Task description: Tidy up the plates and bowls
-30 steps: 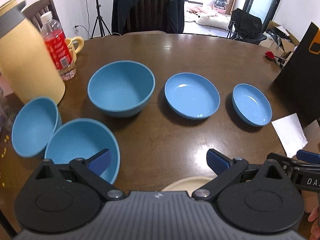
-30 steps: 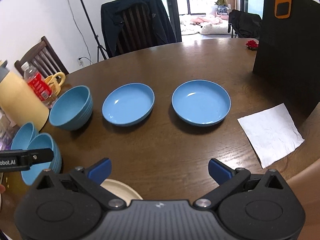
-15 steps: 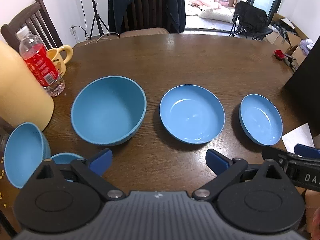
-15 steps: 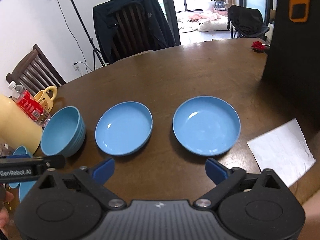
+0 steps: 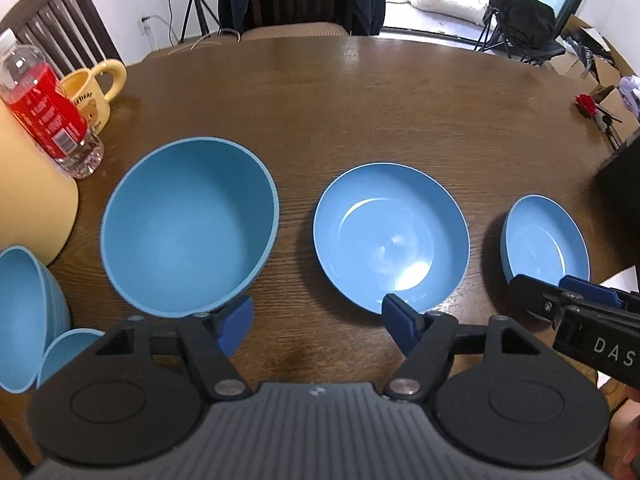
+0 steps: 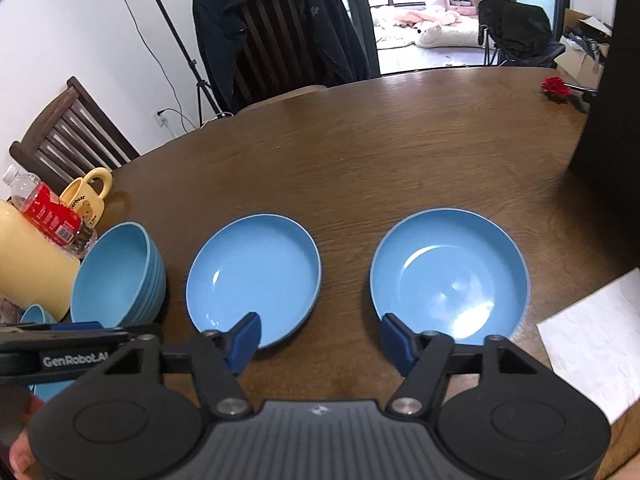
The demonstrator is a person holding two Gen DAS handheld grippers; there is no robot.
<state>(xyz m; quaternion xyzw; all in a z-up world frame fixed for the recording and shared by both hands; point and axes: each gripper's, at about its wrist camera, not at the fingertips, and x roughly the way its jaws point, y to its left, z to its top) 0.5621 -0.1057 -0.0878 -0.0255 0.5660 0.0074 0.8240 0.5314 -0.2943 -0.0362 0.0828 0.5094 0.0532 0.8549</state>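
Note:
In the left wrist view a deep blue bowl (image 5: 188, 224), a shallow blue plate (image 5: 390, 236) and a second blue plate (image 5: 544, 240) stand in a row on the brown table (image 5: 340, 100). Two smaller blue bowls (image 5: 24, 300) lean together at the lower left. My left gripper (image 5: 318, 326) hovers over bare wood between the deep bowl and the middle plate, its jaws closing on nothing. My right gripper (image 6: 321, 340) hangs between the two plates (image 6: 254, 280) (image 6: 448, 276), its jaws closing too, with only table between them.
A yellow jug (image 5: 28, 184), a red-labelled bottle (image 5: 44, 112) and a yellow mug (image 5: 90, 96) stand at the left. At the right lie a white napkin (image 6: 596, 344), a tall black box (image 6: 612, 120) and a red flower (image 6: 554, 86). Chairs stand behind the table.
Both grippers moved forward and down toward the row of dishes, and their jaws narrowed. The cream plate at the near edge has dropped out of view.

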